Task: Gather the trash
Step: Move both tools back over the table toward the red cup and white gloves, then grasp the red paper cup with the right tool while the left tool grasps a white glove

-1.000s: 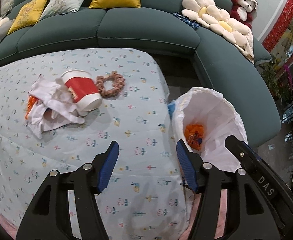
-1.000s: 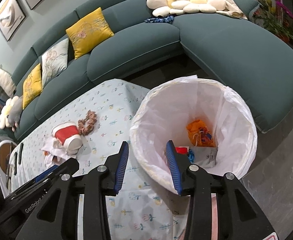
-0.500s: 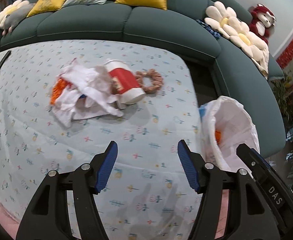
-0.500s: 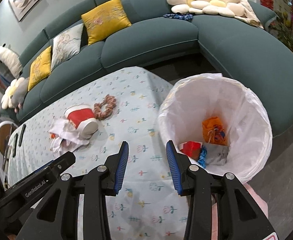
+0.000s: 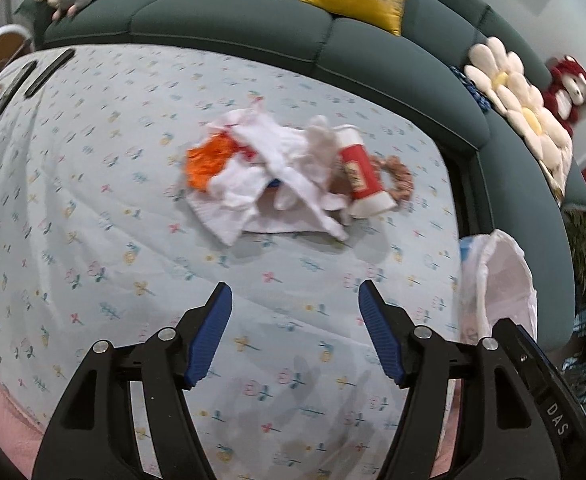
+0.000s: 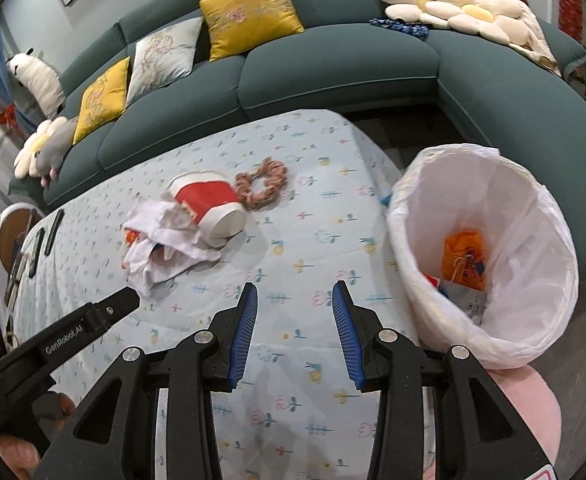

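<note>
Left tool (image 5: 295,312) swung toward tissue pile (image 5: 269,184), bin (image 6: 489,256) now sidelined, both tools gaping, empty

The counter (image 6: 313,216) wore matt printed cloth. Beside the red-and-white paper cup (image 6: 209,208) lay crumpled white tissue (image 5: 277,176), an orange crinkled wrapper (image 5: 207,162) and a fabric scrunchie (image 6: 261,184). The bin liner (image 6: 533,240) was thin, glossy white plastic. The sofa (image 6: 333,60) looked matt teal fabric.
</note>
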